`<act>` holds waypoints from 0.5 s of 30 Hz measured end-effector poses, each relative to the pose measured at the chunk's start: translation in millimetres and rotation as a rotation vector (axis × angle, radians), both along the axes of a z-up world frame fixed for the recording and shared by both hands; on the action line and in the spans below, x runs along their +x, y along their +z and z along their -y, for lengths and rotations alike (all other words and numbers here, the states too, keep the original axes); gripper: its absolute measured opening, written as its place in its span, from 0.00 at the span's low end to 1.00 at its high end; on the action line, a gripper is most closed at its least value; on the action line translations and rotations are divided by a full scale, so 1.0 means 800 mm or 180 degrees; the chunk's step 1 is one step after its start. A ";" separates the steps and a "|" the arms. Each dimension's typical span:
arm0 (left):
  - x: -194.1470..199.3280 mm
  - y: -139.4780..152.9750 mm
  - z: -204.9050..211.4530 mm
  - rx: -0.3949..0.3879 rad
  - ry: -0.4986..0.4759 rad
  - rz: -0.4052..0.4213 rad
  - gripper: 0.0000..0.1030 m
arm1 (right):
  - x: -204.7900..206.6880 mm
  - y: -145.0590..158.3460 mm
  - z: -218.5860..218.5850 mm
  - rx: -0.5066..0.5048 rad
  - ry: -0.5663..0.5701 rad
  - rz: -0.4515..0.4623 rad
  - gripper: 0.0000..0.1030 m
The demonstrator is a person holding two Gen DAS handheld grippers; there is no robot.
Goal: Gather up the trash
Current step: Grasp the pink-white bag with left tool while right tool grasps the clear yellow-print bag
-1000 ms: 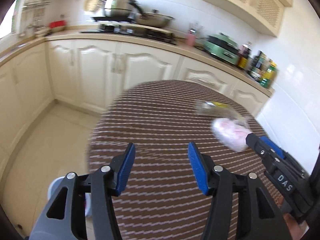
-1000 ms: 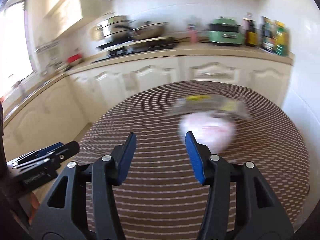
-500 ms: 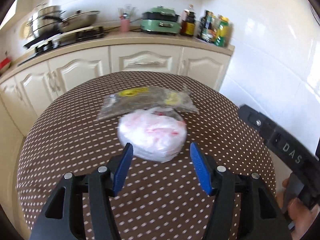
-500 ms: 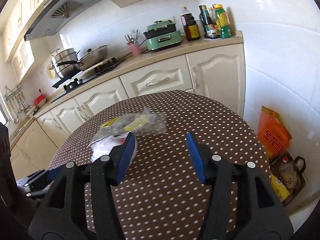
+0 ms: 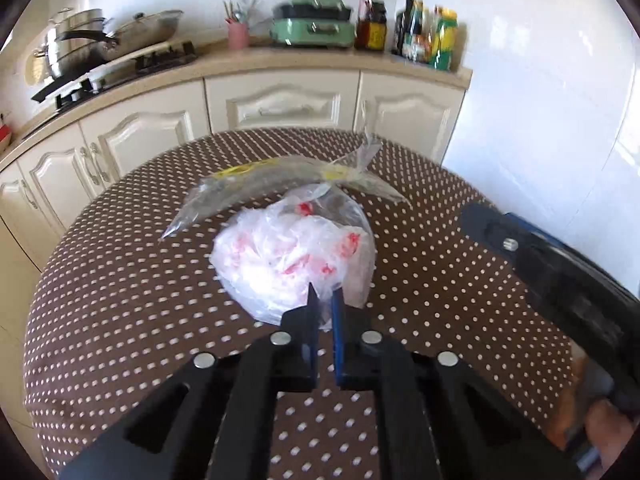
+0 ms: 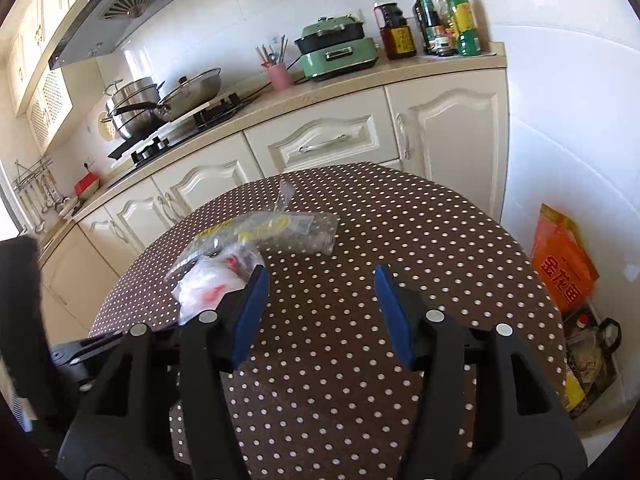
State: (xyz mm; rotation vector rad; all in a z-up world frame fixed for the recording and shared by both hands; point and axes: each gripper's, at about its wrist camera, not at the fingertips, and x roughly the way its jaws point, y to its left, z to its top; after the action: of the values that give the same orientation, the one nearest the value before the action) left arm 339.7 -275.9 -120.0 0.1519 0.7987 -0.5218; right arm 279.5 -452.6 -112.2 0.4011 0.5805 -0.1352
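1. Counting the trash on my round table (image 5: 120, 320): two pieces, both plastic. One is a crumpled white plastic bag with red print (image 5: 294, 256), the other a clear plastic wrapper with yellow labels (image 5: 276, 184).
2. Both lie near the middle of the brown polka-dot cloth. The clear wrapper sits on the far side of the white bag and overlaps its back edge; one corner of the wrapper sticks up.
3. My left gripper (image 5: 325, 300) has its two blue-padded fingers drawn almost together, and they pinch the near edge of the white bag's film. A thin fold of plastic shows between the tips.
4. My right gripper (image 6: 322, 280) has its jaws standing about half apart over bare cloth, with nothing between them. Its left finger is just beside the white bag (image 6: 208, 286), seen from that side; I cannot tell whether it touches.
5. In the left wrist view the right gripper (image 5: 552, 280) shows as one dark body at the table's right edge, and part of a hand (image 5: 608, 440) grips it.
6. On the counter (image 6: 352, 80) I count one green electric cooker (image 6: 338, 52), one pink utensil cup (image 6: 280, 76), and two pans (image 6: 160, 100) on the hob; the bottles (image 6: 436, 20) stand too crowded to count.
7. One orange bag (image 6: 564, 268) stands on the floor by the wall.
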 end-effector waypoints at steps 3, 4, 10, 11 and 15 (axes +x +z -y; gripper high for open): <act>-0.018 0.009 -0.030 -0.0155 0.0040 0.0067 0.03 | 0.006 0.000 -0.006 -0.0034 0.0057 -0.0020 0.54; -0.023 0.012 -0.039 -0.0217 0.0047 0.0070 0.03 | 0.009 0.001 -0.008 -0.0037 0.0079 -0.0027 0.54; -0.033 0.039 -0.113 -0.0510 0.0483 0.0306 0.03 | 0.032 0.005 -0.041 -0.0163 0.0263 -0.0128 0.57; -0.029 0.044 -0.125 -0.0507 0.0617 0.0361 0.03 | 0.039 0.006 -0.050 -0.0213 0.0311 -0.0160 0.60; -0.007 0.050 -0.156 -0.0536 0.0901 0.0335 0.03 | 0.074 0.003 -0.088 -0.0669 0.0530 -0.0424 0.64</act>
State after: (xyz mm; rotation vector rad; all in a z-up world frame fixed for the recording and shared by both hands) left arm 333.9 -151.4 -79.7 -0.0883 0.6570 -0.3084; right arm 339.0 -382.0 -109.5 0.1394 0.7210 -0.0624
